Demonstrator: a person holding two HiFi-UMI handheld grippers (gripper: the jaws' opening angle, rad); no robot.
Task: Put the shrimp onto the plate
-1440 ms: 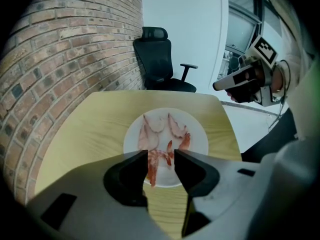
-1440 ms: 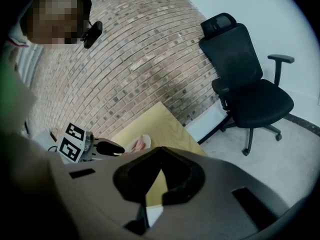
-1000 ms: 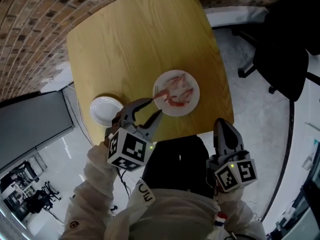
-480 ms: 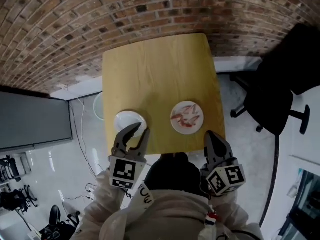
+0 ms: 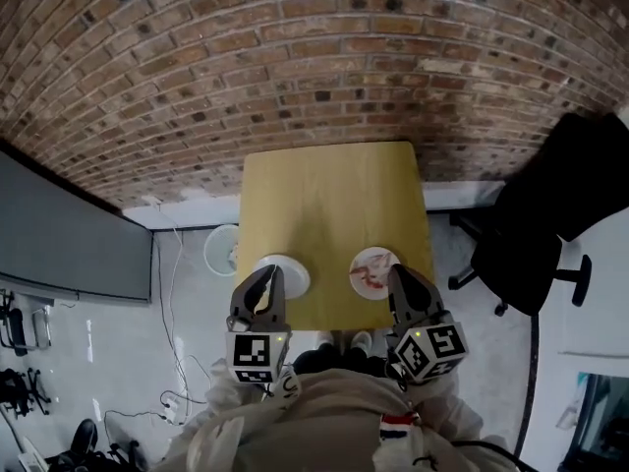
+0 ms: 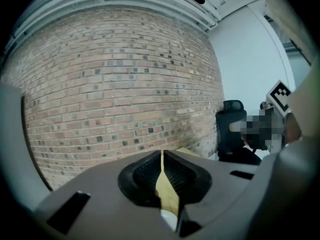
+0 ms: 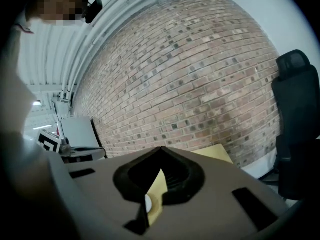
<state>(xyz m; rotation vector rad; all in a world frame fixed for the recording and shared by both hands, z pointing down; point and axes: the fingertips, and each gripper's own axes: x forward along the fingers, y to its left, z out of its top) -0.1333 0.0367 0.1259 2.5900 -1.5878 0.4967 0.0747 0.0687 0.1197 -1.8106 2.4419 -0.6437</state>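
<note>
Brick wall (image 5: 295, 57) runs across the back. Far left, a big dark panel (image 5: 69, 234) leans in, with a round white thing (image 5: 221, 251) on the floor just beside the yellow worktop (image 5: 329, 195). On the worktop's near left sits a white bowl (image 5: 297, 271), which looks empty. From the head view, the left gripper (image 5: 265, 281) is up in front of it and covers part of its near side. Its jaws have just been closing and now the tips meet with nothing between them, only a thin sliver of worktop showing lower down in the left gripper view.

Moving right, the plate (image 5: 357, 264) sits near the front edge with the shrimp (image 5: 373, 275) lying on it, reddish streaks on white. The right gripper (image 5: 401, 278) overlaps the plate's right edge, its jaws pinched together too and not holding anything. Far right, a black office chair (image 5: 545, 224) stands on the floor, apart from the worktop.
</note>
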